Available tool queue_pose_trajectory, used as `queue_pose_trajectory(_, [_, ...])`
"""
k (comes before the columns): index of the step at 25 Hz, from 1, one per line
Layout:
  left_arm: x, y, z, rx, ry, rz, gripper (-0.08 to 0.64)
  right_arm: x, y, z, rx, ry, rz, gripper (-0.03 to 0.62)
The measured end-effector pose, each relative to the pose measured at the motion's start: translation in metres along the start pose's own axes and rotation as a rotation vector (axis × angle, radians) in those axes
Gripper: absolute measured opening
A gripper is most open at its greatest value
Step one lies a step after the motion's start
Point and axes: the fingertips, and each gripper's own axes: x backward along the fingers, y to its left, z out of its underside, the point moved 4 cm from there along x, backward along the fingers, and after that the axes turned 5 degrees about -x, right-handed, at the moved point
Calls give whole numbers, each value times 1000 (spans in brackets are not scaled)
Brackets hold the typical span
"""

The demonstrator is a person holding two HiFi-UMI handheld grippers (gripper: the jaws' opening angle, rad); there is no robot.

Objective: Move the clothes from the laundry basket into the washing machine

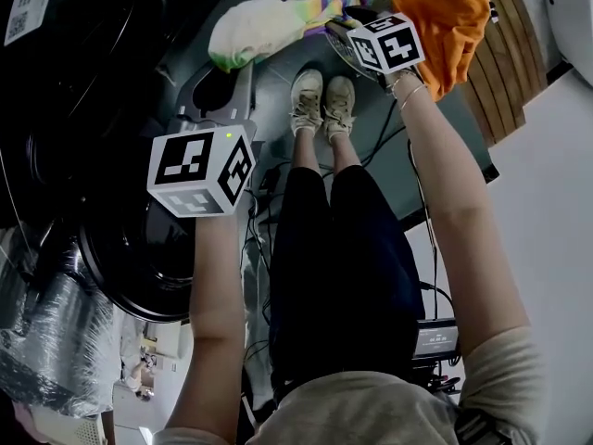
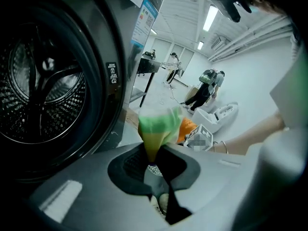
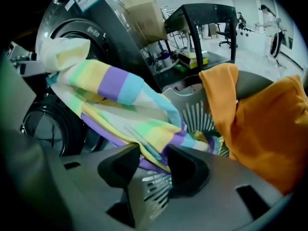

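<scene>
A pastel striped garment (image 1: 259, 21) hangs from my left gripper (image 1: 225, 68), which is shut on its green and yellow end (image 2: 156, 129). In the left gripper view the washing machine's drum (image 2: 43, 90) gapes just left of the left gripper (image 2: 153, 163). The garment's other end (image 3: 115, 95) trails down into the white laundry basket (image 3: 192, 112). My right gripper (image 3: 153, 153) is at that basket with its jaws apart and the striped cloth lying between the fingertips. An orange garment (image 3: 260, 124) drapes over the basket's right side (image 1: 445, 17), beside the right gripper (image 1: 341, 35).
The washer's round door (image 1: 139, 258) stands open at the lower left. The person's shoes (image 1: 320, 100) stand between washer and basket, with cables on the floor. A black table (image 3: 202, 13) and a cardboard box stand behind the basket. A plastic-wrapped bundle (image 1: 46, 332) sits far left.
</scene>
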Motion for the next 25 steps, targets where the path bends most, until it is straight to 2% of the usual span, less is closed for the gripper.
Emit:
queue_pose_trajectory(2, [-4,-4,5,0,8,8,41,-5,4,2,34,19,4,107])
queue_pose_trajectory(3, [-6,-5,7,0,12,8,41,-7,6,3,56,33,9,37])
queue_pose_trajectory(4, [-8,-5,9,1,15,4,41,-7,8,2,72,45,14,26])
queue_pose_trajectory(6, [-9,-3,13,6,21,-12,41,-3,10,-2,58,38,18,21])
queue_pose_trajectory(8, [-8,-1,16,0,29,-23,41,14,12,-10,-3,-28,5,20])
queue_pose_trajectory(10, [-8,-2,17,-42,31,-24,43,38,17,-21,-56,-116,-12,20])
queue_pose_trajectory(13, [-8,-13,14,-136,21,-14,41,76,34,-35,-74,-219,-34,20])
queue_pose_trajectory(15, [-9,-23,13,-155,6,13,41,101,52,-44,-72,-283,-60,20])
queue_pose_trajectory(18, [-11,-42,9,-123,-59,96,46,135,84,-62,-86,-388,-127,20])
queue_pose_trajectory(19, [-10,-48,7,-105,-91,134,80,144,96,-68,-95,-421,-152,20])
queue_pose_trajectory(21, [-7,-52,4,-91,-138,192,262,157,122,-82,-96,-471,-196,20])
queue_pose_trajectory(25, [3,-45,-4,-139,-174,188,310,178,167,-106,-55,-515,-286,20])
